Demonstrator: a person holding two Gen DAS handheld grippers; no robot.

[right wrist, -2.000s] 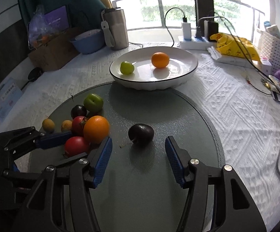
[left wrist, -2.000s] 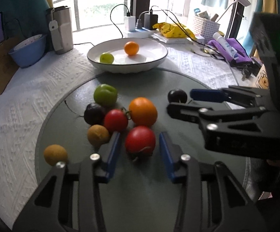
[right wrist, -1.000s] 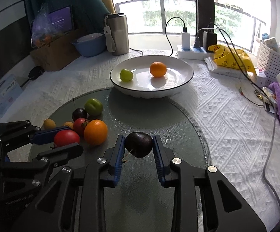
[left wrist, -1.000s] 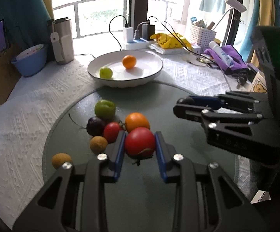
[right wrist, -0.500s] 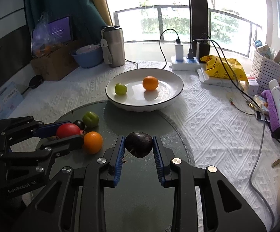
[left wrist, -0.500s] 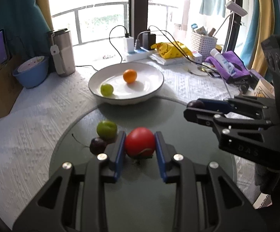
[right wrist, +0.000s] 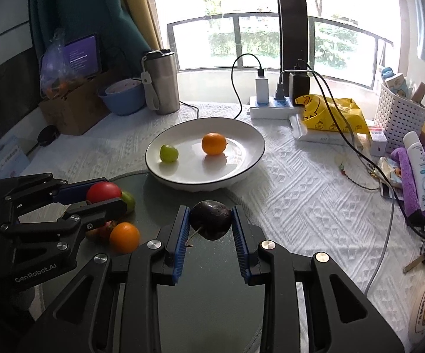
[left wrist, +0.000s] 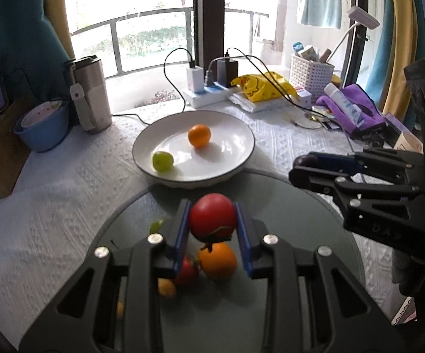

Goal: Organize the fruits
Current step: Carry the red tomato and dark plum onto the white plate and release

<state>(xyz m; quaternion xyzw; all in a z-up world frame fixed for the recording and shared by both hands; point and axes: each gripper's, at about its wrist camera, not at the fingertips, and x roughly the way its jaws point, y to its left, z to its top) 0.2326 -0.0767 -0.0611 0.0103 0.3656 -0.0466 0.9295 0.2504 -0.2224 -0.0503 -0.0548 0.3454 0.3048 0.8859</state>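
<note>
Left wrist view: left gripper [left wrist: 212, 226] fingers clamp round red tomato [left wrist: 212, 215] above dark round glass mat [left wrist: 286, 206]. Far centre: white shallow plate [left wrist: 236, 158] contains orange citrus fruit [left wrist: 199, 135], green plum [left wrist: 162, 161].

Right wrist view: right gripper [right wrist: 210, 226] fingers clamp dark purple plum [right wrist: 211, 219], clear of mat. Loose orange [right wrist: 124, 237] on mat, near left.

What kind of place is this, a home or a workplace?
Most likely a home, at a table beside a window with a railing. A white plate of fruit, a power strip with chargers, a steel tumbler and a white basket of personal items suggest lived-in domestic space.
</note>
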